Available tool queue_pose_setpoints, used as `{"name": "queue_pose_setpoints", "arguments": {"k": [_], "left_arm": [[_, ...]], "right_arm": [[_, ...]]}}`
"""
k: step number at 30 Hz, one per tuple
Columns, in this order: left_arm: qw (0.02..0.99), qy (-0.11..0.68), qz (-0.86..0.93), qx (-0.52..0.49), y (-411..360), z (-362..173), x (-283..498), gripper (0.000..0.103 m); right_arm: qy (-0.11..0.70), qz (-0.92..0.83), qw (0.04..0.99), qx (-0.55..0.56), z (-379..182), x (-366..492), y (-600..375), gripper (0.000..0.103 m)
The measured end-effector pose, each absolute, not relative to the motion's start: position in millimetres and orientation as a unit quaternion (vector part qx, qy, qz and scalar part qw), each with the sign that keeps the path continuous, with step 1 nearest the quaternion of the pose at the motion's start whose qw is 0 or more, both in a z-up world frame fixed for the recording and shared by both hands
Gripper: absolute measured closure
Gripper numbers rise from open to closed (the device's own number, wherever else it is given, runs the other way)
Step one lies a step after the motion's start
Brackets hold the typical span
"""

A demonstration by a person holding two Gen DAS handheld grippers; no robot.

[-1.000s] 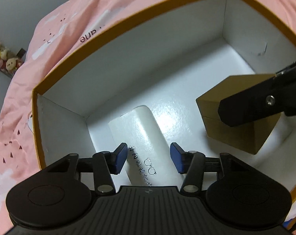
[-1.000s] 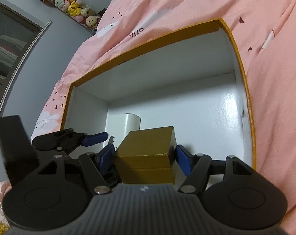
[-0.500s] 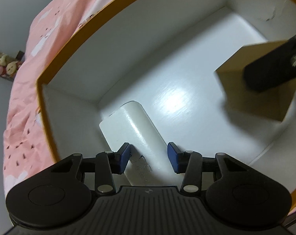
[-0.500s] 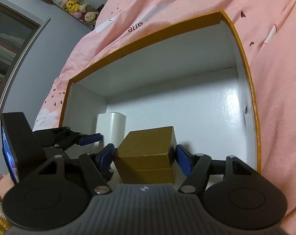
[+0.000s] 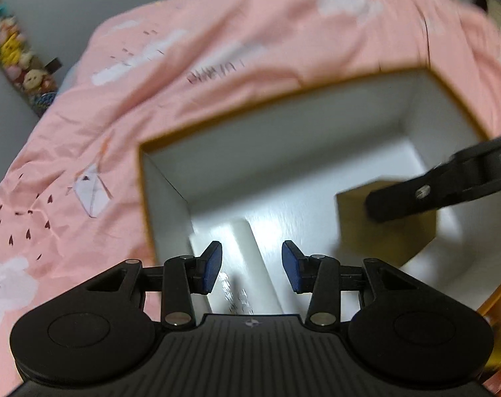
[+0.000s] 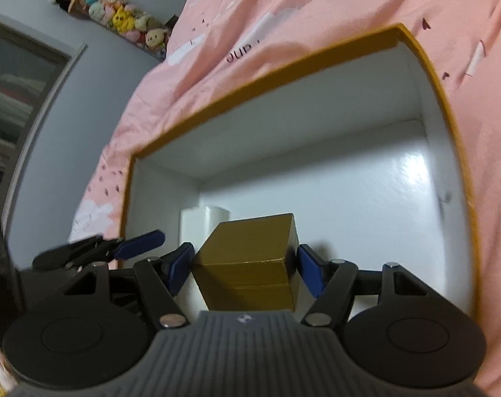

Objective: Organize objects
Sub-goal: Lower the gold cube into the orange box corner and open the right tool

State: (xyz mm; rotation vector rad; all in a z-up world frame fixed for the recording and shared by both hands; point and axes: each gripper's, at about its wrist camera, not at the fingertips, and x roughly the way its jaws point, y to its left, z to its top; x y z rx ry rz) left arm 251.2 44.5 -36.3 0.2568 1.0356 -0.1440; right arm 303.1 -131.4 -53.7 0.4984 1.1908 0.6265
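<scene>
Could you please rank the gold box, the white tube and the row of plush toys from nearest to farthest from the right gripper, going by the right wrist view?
1. The gold box, right between the right gripper fingers, inside the big box.
2. The white tube, just behind the gold box, to its left.
3. The plush toys, far off at upper left by the wall.

Pink printed bedsheet [image 6: 333, 10], grey wall [image 6: 94, 106], plush-toy shelf [image 6: 111, 16], glass door [image 6: 15, 99].
</scene>
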Motion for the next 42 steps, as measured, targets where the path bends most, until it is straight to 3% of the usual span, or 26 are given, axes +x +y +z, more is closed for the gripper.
{"name": "queue_pose_setpoints", "arguments": {"k": [5, 13, 20, 27, 37, 42], "left_arm": [[0.878, 0.471, -0.042, 0.073, 57.4, 0.1, 247.0, 0.053], [0.868, 0.495, -0.007, 0.026, 91.7, -2.9, 267.7, 0.053], [0.848, 0.530, -0.009, -0.008, 104.1, -23.4, 275.4, 0.076], [0.842, 0.540, -0.006, -0.019, 109.5, -35.3, 279.3, 0.087], [0.841, 0.541, -0.004, -0.018, 109.3, -36.4, 279.2, 0.088], [0.841, 0.541, -0.004, -0.018, 109.5, -36.4, 279.6, 0.088]], "right_arm": [[0.541, 0.283, 0.747, 0.263, -53.6, 320.0, -108.4, 0.034], [0.539, 0.267, 0.756, 0.259, -60.5, 344.6, -60.7, 0.034], [0.540, 0.250, 0.761, 0.258, -76.2, 360.3, -40.5, 0.034], [0.550, 0.264, 0.748, 0.260, -87.0, 368.6, -24.2, 0.034], [0.539, 0.291, 0.753, 0.243, -79.1, 366.6, -22.0, 0.030], [0.530, 0.299, 0.762, 0.223, -73.9, 363.8, -24.5, 0.036]]}}
